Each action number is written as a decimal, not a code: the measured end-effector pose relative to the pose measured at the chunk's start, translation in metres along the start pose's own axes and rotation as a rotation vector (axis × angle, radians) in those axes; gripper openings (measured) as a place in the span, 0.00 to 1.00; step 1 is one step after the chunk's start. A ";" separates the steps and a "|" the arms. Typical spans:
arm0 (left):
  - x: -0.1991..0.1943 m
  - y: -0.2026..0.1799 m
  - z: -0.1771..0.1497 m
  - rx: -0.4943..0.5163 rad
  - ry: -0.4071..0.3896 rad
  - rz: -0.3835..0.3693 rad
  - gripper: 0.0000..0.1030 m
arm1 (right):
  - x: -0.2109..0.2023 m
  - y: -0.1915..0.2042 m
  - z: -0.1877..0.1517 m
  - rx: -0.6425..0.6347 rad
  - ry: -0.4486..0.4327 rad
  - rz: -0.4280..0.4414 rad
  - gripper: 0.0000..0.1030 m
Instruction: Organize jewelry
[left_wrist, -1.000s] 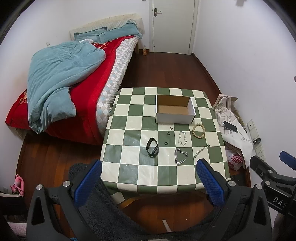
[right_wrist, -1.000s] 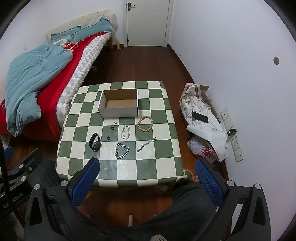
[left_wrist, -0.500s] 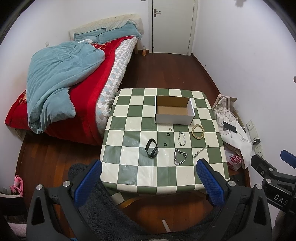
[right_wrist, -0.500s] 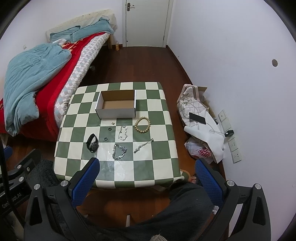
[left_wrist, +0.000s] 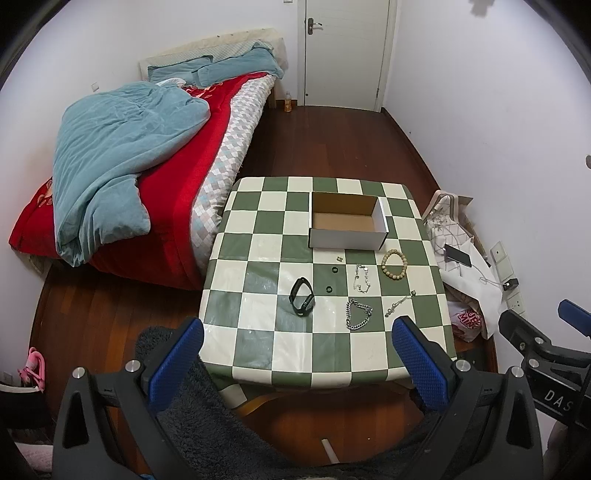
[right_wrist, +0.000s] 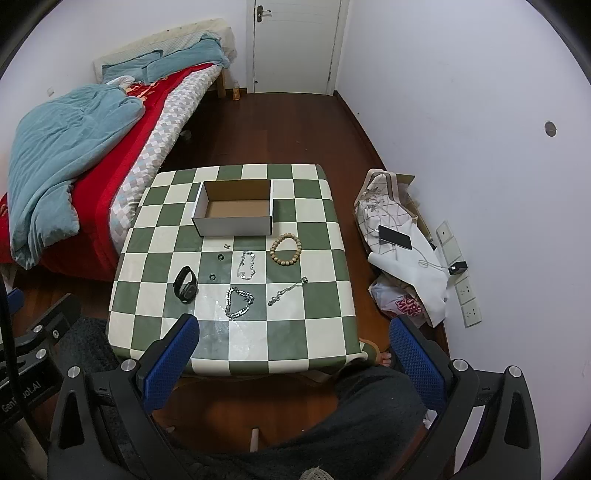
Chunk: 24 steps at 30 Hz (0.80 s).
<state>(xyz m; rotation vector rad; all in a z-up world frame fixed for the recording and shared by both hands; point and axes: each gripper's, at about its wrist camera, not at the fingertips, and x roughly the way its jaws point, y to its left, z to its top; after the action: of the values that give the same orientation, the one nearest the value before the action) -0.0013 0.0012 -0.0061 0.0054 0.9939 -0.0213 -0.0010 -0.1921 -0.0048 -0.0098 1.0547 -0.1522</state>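
Note:
On the green-and-white checked table (left_wrist: 258, 343) (right_wrist: 317, 317) stands an empty cardboard box (left_wrist: 347, 221) (right_wrist: 234, 212) at the far side. In front of it lie a wooden bead bracelet (left_wrist: 394, 263) (right_wrist: 285, 249), a thin silver chain (left_wrist: 362, 278) (right_wrist: 246, 266), a thick silver chain (left_wrist: 357, 314) (right_wrist: 238, 302), a slim chain (left_wrist: 400, 303) (right_wrist: 287, 291), a black wristband (left_wrist: 302, 301) (right_wrist: 185, 284), two small black rings (left_wrist: 335, 270) (right_wrist: 221, 257) and tiny studs (left_wrist: 339, 258). My left gripper (left_wrist: 301, 363) and right gripper (right_wrist: 295, 363) hang open, high above the table's near edge, holding nothing.
A bed (left_wrist: 155, 158) with a red cover and blue duvet lies left of the table. Bags, a phone (right_wrist: 394, 237) and a cable sit on the floor at the right wall. A door (left_wrist: 345, 51) is at the back. A person's dark-trousered legs (right_wrist: 354, 417) are below.
Both grippers have drifted slightly back and up, so the table looks a little smaller and farther. Nothing on the table has moved.

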 end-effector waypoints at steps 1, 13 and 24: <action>0.000 -0.001 0.001 0.002 0.000 0.000 1.00 | 0.000 -0.001 0.001 0.000 0.000 0.001 1.00; 0.000 -0.005 0.003 0.002 0.002 -0.002 1.00 | 0.000 -0.001 0.001 -0.004 0.000 0.001 1.00; 0.000 -0.004 0.004 0.000 0.002 -0.003 1.00 | -0.001 0.002 0.002 -0.009 -0.005 -0.006 1.00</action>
<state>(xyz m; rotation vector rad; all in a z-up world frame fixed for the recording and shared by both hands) 0.0020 -0.0027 -0.0038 0.0034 0.9957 -0.0244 0.0003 -0.1898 -0.0037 -0.0214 1.0505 -0.1529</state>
